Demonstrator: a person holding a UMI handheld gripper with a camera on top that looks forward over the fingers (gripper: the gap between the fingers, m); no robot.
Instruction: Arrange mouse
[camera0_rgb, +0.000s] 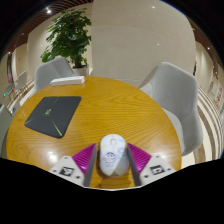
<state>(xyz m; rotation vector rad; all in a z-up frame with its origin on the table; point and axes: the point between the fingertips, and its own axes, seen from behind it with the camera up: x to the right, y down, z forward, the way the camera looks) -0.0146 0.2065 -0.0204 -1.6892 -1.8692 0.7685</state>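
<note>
A white computer mouse (112, 154) sits between my gripper's (112, 165) two fingers, its front pointing away from me. Both pink pads (86, 157) touch its sides, so the fingers are shut on it. The mouse is at the near edge of a round wooden table (120, 105). I cannot tell whether it rests on the table top or is held just above it. A closed dark laptop (53, 114) lies on the table to the left, beyond the fingers.
Two light grey chairs stand at the far side of the table, one at the left (53, 72) and one at the right (172, 90). A green potted plant (68, 35) stands behind the left chair.
</note>
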